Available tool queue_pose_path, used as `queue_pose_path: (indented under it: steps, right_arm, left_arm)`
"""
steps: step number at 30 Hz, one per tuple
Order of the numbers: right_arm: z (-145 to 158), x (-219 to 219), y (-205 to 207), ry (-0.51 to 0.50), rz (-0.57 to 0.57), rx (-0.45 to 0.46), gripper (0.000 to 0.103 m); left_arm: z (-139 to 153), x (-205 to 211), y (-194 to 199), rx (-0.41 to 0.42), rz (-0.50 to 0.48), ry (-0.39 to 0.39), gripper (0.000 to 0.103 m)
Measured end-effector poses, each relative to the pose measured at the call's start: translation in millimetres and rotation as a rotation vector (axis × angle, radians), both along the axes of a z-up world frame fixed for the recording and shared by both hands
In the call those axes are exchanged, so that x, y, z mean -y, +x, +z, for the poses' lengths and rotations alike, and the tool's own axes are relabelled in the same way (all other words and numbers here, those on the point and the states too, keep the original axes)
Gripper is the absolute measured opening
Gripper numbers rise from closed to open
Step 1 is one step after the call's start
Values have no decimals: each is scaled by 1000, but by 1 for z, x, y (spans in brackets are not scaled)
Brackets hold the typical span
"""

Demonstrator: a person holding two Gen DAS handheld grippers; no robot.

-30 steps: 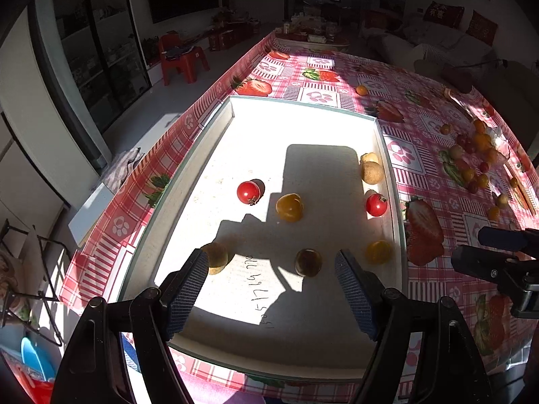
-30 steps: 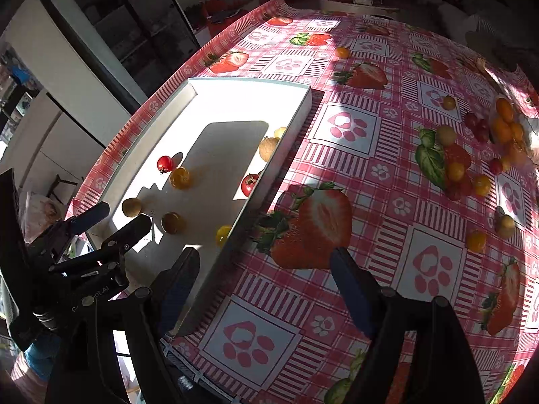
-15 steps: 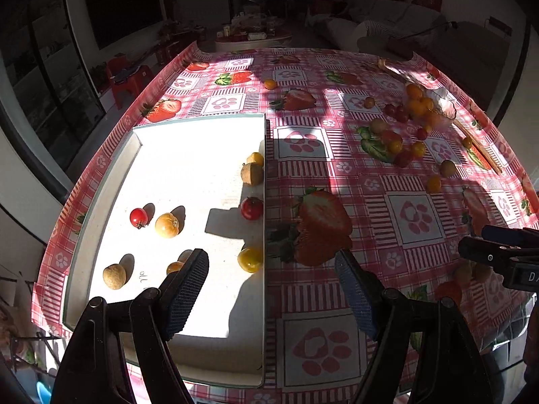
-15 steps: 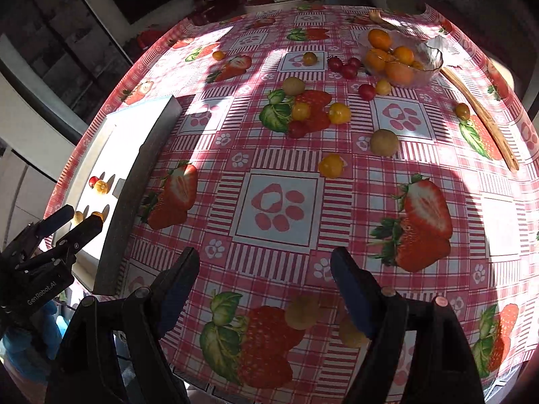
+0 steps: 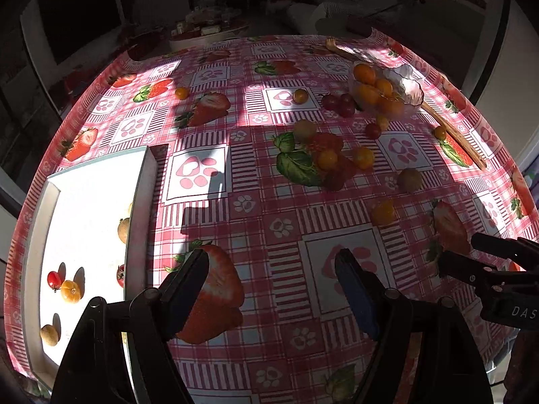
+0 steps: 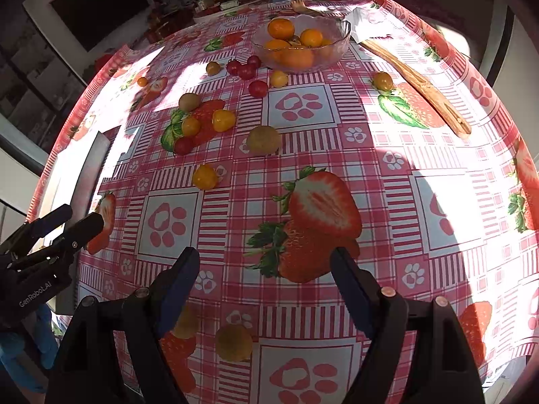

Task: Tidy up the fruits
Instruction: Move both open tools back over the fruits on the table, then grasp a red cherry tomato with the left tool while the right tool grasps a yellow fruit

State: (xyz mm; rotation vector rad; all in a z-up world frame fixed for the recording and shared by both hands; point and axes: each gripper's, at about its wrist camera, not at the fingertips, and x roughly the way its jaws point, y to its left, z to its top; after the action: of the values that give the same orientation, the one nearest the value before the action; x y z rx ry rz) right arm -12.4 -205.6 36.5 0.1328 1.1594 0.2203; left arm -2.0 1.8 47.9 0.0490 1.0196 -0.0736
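oranges (image 6: 283,29) in glass bowl (image 6: 340,45), small fruits (image 5: 70,291) in white tray (image 5: 43,208)

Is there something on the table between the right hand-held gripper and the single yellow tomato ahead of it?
Nothing visible. Only bare tablecloth lies between the open right hand-held gripper and the yellow tomato.
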Motion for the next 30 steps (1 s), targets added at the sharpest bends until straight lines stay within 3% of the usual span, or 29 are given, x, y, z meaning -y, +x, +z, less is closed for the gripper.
queue_pose_path:
  steps: [18,19,24,30]
  right_arm:
    - [-14,-4,66,3,-15,28,82]
    - [-14,-6,68,-5,-7,35,82]
    - [-14,-11,72,-52,31,65,66]
    - [-15,-18,75,-69,57,83,63]
  left_arm:
    - [-31,33,77,-47,-12,-11,77]
    - [-33,33,79,-51,-12,-17,71]
    - [-32,37,83,-35,-30,-13,63]
    - [-30,44,86,-19,-70,-17,35]
